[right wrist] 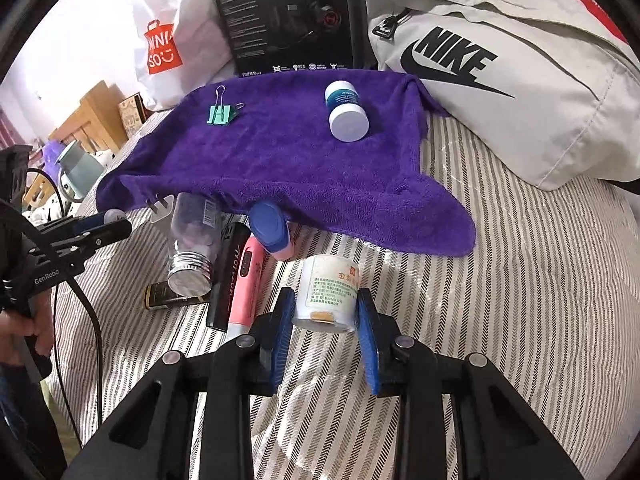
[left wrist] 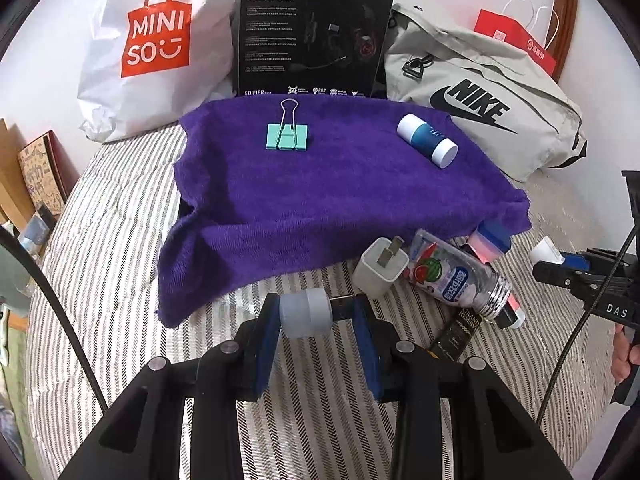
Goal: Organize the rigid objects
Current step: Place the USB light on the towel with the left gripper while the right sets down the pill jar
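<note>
Left gripper (left wrist: 318, 312), its blue-padded jaws closed on a small translucent grey cap-like cylinder (left wrist: 306, 312) held crosswise above the striped bedcover (left wrist: 120, 216). Right gripper (right wrist: 325, 312), jaws pressed against the sides of a white labelled bottle (right wrist: 326, 298) held just in front of the purple towel (right wrist: 280, 168). On the towel, well apart: a mint-green binder clip (left wrist: 287, 136) toward the left and a blue-and-white bottle (left wrist: 427, 140) lying on its side toward the right. At the towel's near edge, a cluster of loose items on the bedcover: a white plug adapter (left wrist: 380, 270), a clear bottle with a metal screw neck (right wrist: 192, 252), a pink object (right wrist: 246, 284) and a black box (right wrist: 228, 276).
</note>
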Action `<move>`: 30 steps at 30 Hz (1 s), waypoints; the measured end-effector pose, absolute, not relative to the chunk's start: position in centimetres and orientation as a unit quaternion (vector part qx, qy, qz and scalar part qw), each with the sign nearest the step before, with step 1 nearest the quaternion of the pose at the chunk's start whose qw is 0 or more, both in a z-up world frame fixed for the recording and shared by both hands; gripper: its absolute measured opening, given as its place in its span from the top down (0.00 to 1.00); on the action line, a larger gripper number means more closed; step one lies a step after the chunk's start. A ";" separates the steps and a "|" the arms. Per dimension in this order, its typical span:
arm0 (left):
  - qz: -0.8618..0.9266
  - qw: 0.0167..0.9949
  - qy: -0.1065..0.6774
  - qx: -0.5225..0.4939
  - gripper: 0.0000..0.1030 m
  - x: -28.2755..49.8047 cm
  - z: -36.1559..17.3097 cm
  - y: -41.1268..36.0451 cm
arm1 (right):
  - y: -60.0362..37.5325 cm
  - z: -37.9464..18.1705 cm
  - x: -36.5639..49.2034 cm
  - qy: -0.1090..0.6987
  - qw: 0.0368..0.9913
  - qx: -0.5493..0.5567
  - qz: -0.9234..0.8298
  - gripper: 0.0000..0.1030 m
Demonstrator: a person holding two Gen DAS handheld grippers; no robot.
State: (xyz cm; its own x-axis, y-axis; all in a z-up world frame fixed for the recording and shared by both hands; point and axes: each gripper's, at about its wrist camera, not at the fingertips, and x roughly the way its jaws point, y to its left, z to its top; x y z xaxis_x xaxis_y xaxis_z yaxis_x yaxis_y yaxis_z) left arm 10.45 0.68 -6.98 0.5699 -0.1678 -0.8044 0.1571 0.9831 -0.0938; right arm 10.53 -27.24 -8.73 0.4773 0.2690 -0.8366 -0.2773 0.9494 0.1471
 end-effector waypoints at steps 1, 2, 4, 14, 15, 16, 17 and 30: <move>-0.090 0.887 0.452 -0.008 0.66 10.4 -6.9 0.7 | -27.3 -8.7 10.6 0.487 0.859 -0.003 0.160 0.70; -0.090 0.888 0.450 -0.010 0.66 10.5 -6.7 0.8 | -27.3 -8.7 10.6 0.488 0.858 -0.001 0.160 0.70; -0.093 0.888 0.450 -0.010 0.66 10.6 -6.4 0.8 | -27.3 -8.6 10.7 0.487 0.858 0.003 0.164 0.70; -0.090 0.893 0.441 -0.004 0.66 11.3 -5.0 0.8 | -27.1 -6.9 11.8 0.475 0.863 0.005 0.174 0.70; -0.089 0.894 0.439 -0.003 0.66 11.4 -4.8 0.8 | -27.1 -6.7 12.0 0.474 0.863 0.005 0.174 0.70; -0.089 0.895 0.438 -0.003 0.66 11.5 -4.7 0.8 | -27.1 -6.5 12.2 0.472 0.864 0.005 0.175 0.70; -0.089 0.895 0.437 -0.003 0.66 11.7 -4.5 0.8 | -27.1 -6.4 12.4 0.472 0.864 0.005 0.176 0.70; -0.085 0.903 0.421 0.000 0.66 15.1 -2.6 1.5 | -26.3 -4.7 17.1 0.463 0.869 -0.003 0.177 0.70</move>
